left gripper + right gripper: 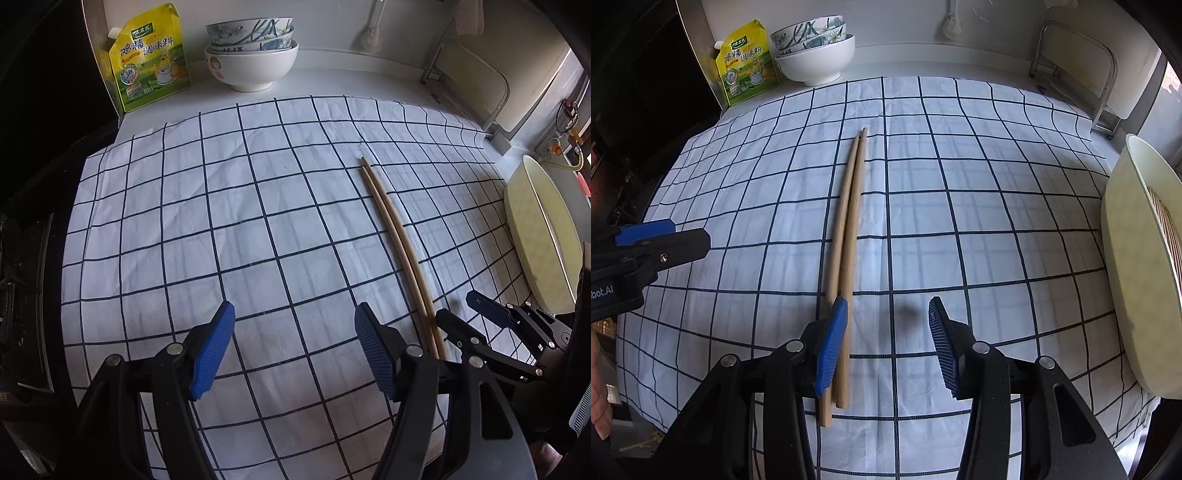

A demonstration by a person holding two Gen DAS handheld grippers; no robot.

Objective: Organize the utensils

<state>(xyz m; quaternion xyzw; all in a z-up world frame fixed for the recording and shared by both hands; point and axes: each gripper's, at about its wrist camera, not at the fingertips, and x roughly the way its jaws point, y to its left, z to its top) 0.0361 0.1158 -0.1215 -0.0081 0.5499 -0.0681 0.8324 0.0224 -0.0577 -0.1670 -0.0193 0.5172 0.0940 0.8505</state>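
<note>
- Hovering over a white cloth [258, 221] with a dark grid, the left claw [294, 345] is holding its blue pads apart with nothing between them.
- Standing just beside it, the right claw [888, 345] is also keeping its jaws apart; a pair of wooden chopsticks [849, 229] is lying on the cloth with the near ends between the jaws, one stick passing under the left pad [831, 347]. Neither pad is pressing on them.
- Running side by side away from the claws, the chopsticks are touching along most of their length and narrowing toward the far tips.
- Sitting at the right edge of the worktop [332, 81], a pale yellow tray [1126, 258] is showing more sticks inside it.
- Standing at the back, a stack of bowls [251, 51] is sitting next to a yellow seasoning pouch [151, 59], with a metal rack [469, 81] leaning at the far right.
</note>
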